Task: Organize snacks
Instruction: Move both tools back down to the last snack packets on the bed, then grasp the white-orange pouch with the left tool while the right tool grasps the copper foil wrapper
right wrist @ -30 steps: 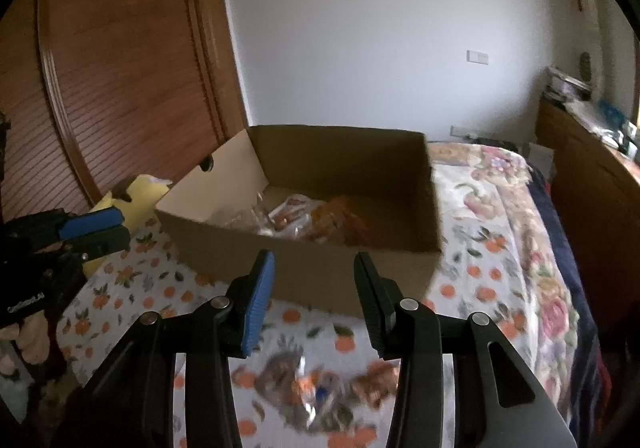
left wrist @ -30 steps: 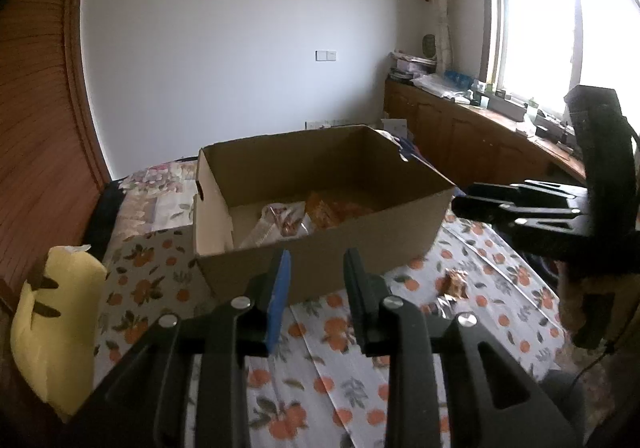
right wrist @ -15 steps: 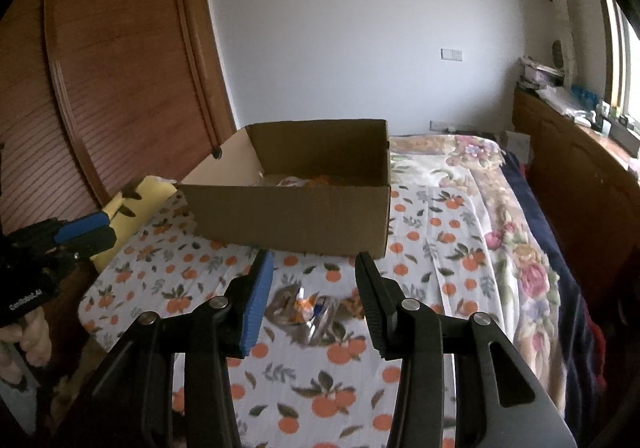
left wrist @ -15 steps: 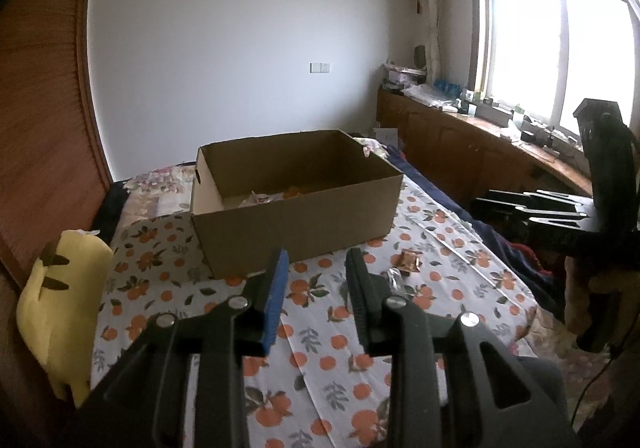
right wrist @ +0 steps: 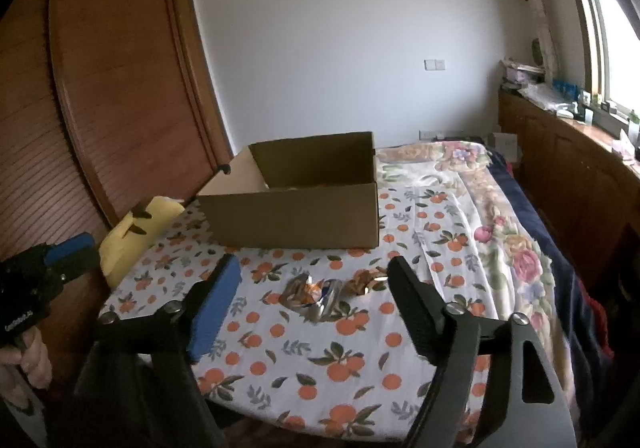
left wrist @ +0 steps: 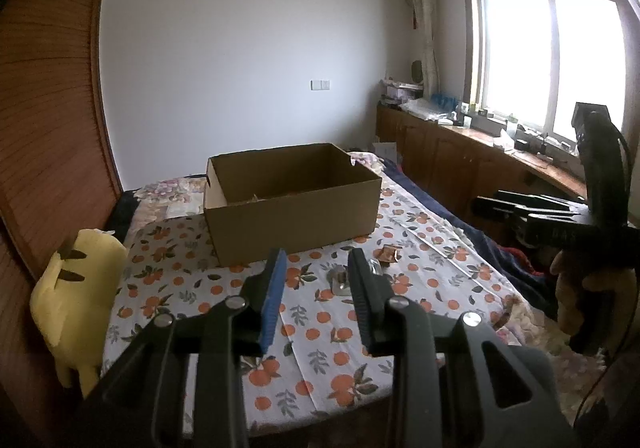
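Right tool (right wrist: 314, 292) spread wide above crinkled snack wrappers (right wrist: 320, 294) on orange-print bedsheet (right wrist: 360, 348); left tool (left wrist: 316, 280) spread, empty; brown cardboard box (right wrist: 296, 207) beyond.

Right wrist view — snacks on the bed

The right gripper (right wrist: 314, 280), jaws spread wide, hovers above crinkled snack packets (right wrist: 320, 294) on the orange-print sheet (right wrist: 360, 344) — cardboard box (right wrist: 296, 213) behind, yellow plush (right wrist: 136, 232) at left.

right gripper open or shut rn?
Open. The right gripper has its jaws spread wide with nothing between them, framing the snack wrappers lying on the bedsheet.
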Demonstrator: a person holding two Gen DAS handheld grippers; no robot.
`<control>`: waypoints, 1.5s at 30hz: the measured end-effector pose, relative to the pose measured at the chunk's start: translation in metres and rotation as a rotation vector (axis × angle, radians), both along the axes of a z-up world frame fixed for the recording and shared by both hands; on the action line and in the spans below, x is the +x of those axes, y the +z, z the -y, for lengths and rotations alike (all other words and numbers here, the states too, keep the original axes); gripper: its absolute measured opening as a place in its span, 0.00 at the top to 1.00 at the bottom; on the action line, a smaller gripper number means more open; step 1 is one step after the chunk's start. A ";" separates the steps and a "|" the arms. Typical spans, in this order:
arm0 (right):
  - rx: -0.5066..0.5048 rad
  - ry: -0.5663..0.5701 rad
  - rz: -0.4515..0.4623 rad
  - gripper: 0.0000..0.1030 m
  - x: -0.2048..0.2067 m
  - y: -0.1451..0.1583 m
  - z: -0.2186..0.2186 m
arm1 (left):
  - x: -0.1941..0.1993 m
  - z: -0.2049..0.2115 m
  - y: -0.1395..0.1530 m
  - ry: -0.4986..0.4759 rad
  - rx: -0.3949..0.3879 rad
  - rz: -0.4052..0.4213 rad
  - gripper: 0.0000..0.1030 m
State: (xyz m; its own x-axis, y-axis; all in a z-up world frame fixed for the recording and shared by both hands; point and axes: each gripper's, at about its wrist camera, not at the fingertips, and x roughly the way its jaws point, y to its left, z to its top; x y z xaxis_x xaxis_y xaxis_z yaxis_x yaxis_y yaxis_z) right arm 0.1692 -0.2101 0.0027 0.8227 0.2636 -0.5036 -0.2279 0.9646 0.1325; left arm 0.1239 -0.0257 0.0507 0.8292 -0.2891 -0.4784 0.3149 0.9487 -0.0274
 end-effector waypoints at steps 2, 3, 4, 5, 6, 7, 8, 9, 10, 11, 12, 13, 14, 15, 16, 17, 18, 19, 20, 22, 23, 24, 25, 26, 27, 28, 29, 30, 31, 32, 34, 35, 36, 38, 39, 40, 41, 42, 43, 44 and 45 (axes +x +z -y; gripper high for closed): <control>-0.012 -0.003 0.001 0.18 -0.006 -0.001 0.000 | -0.006 0.001 -0.002 0.001 0.004 -0.004 0.69; -0.012 -0.003 0.005 0.17 -0.009 -0.002 0.000 | -0.010 0.002 -0.003 0.001 0.007 -0.003 0.69; -0.011 -0.004 0.010 0.15 -0.012 -0.003 0.001 | -0.014 0.002 -0.004 0.000 0.012 0.004 0.69; -0.007 -0.006 0.011 0.15 -0.016 -0.004 0.003 | -0.017 0.002 -0.005 0.002 0.014 0.009 0.69; 0.002 -0.008 0.013 0.14 -0.019 -0.005 0.005 | -0.020 0.003 -0.006 0.004 0.013 0.013 0.68; 0.010 -0.009 0.014 0.14 -0.021 -0.007 0.007 | -0.023 0.003 -0.007 0.003 0.007 0.016 0.68; 0.021 -0.012 0.013 0.14 -0.024 -0.008 0.010 | -0.025 0.004 -0.008 -0.001 0.003 0.017 0.68; 0.029 -0.016 0.012 0.13 -0.026 -0.010 0.011 | -0.027 0.005 -0.010 -0.006 -0.001 0.015 0.68; 0.035 -0.017 0.012 0.13 -0.028 -0.011 0.012 | -0.027 0.006 -0.010 -0.008 -0.002 0.014 0.67; 0.037 -0.017 0.014 0.13 -0.029 -0.013 0.012 | -0.028 0.007 -0.012 -0.011 -0.003 0.014 0.67; 0.034 -0.018 0.016 0.13 -0.030 -0.015 0.012 | -0.028 0.009 -0.014 -0.017 -0.004 0.014 0.67; 0.030 -0.020 0.021 0.13 -0.031 -0.017 0.012 | -0.028 0.011 -0.015 -0.021 -0.005 0.013 0.66; 0.028 -0.022 0.024 0.13 -0.031 -0.019 0.012 | -0.027 0.012 -0.016 -0.026 -0.007 0.013 0.66; 0.029 -0.020 0.024 0.13 -0.031 -0.022 0.012 | -0.025 0.014 -0.019 -0.032 -0.010 0.012 0.66; 0.032 -0.018 0.023 0.13 -0.031 -0.024 0.012 | -0.024 0.017 -0.022 -0.037 -0.013 0.010 0.66; 0.036 -0.017 0.023 0.13 -0.030 -0.028 0.012 | -0.022 0.019 -0.025 -0.042 -0.016 0.009 0.65; 0.038 -0.016 0.021 0.12 -0.028 -0.032 0.013 | -0.017 0.022 -0.031 -0.050 -0.021 0.006 0.65; 0.038 -0.012 0.014 0.12 -0.025 -0.037 0.013 | -0.013 0.025 -0.036 -0.054 -0.025 0.001 0.64; 0.037 -0.006 0.005 0.12 -0.021 -0.042 0.014 | -0.008 0.028 -0.042 -0.057 -0.032 -0.004 0.64; 0.033 -0.006 -0.006 0.12 -0.012 -0.052 0.015 | 0.003 0.033 -0.054 -0.060 -0.040 -0.017 0.64; 0.034 -0.004 -0.019 0.12 -0.006 -0.058 0.017 | 0.012 0.037 -0.062 -0.068 -0.046 -0.032 0.64; 0.038 0.005 -0.034 0.12 0.002 -0.064 0.019 | 0.017 0.040 -0.067 -0.075 -0.049 -0.043 0.64; 0.040 0.012 -0.051 0.12 0.009 -0.071 0.020 | 0.024 0.043 -0.072 -0.079 -0.052 -0.052 0.63; 0.037 0.016 -0.063 0.12 0.015 -0.075 0.020 | 0.034 0.047 -0.079 -0.082 -0.057 -0.066 0.63; 0.029 0.020 -0.076 0.12 0.021 -0.081 0.021 | 0.040 0.050 -0.084 -0.083 -0.058 -0.078 0.62; 0.020 0.023 -0.088 0.12 0.028 -0.086 0.021 | 0.047 0.053 -0.089 -0.084 -0.059 -0.090 0.62; 0.010 0.026 -0.099 0.12 0.036 -0.091 0.021 | 0.054 0.056 -0.094 -0.084 -0.059 -0.103 0.62; 0.004 0.027 -0.107 0.12 0.042 -0.095 0.021 | 0.063 0.060 -0.100 -0.086 -0.057 -0.118 0.62; 0.001 0.029 -0.120 0.12 0.051 -0.100 0.022 | 0.071 0.065 -0.105 -0.094 -0.056 -0.132 0.62; 0.002 0.032 -0.129 0.12 0.057 -0.103 0.023 | 0.079 0.069 -0.109 -0.101 -0.053 -0.146 0.62; -0.002 0.032 -0.138 0.12 0.067 -0.108 0.024 | 0.093 0.076 -0.118 -0.111 -0.047 -0.169 0.62; -0.006 0.035 -0.142 0.12 0.073 -0.110 0.025 | 0.100 0.080 -0.121 -0.115 -0.042 -0.182 0.62; -0.009 0.035 -0.146 0.12 0.079 -0.111 0.025 | 0.105 0.083 -0.125 -0.121 -0.036 -0.191 0.62; -0.011 0.038 -0.159 0.12 0.090 -0.115 0.027 | 0.117 0.091 -0.132 -0.131 -0.017 -0.213 0.62; -0.009 0.039 -0.170 0.12 0.095 -0.118 0.028 | 0.124 0.094 -0.136 -0.135 -0.015 -0.223 0.62; -0.008 0.043 -0.181 0.12 0.100 -0.120 0.029 | 0.129 0.096 -0.140 -0.140 -0.014 -0.238 0.62; -0.007 0.045 -0.194 0.12 0.105 -0.123 0.030 | 0.135 0.099 -0.143 -0.145 -0.012 -0.256 0.62; -0.005 0.045 -0.212 0.12 0.112 -0.126 0.031 | 0.142 0.102 -0.147 -0.149 -0.012 -0.276 0.62; -0.003 0.043 -0.224 0.12 0.116 -0.128 0.032 | 0.147 0.105 -0.150 -0.151 -0.012 -0.292 0.62; -0.001 0.042 -0.229 0.12 0.119 -0.130 0.033 | 0.154 0.109 -0.153 -0.159 -0.012 -0.311 0.62; -0.001 0.042 -0.234 0.12 0.122 -0.131 0.034 | 0.159 0.112 -0.156 -0.165 -0.012 -0.326 0.62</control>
State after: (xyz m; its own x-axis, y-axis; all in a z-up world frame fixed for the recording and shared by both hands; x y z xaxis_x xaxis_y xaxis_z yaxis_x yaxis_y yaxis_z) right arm 0.2911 -0.2442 -0.1287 0.6716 0.2944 -0.6799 -0.2311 0.9551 0.1853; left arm 0.2830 -0.1378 -0.1049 0.5756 -0.4134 -0.7055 0.4365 0.8849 -0.1624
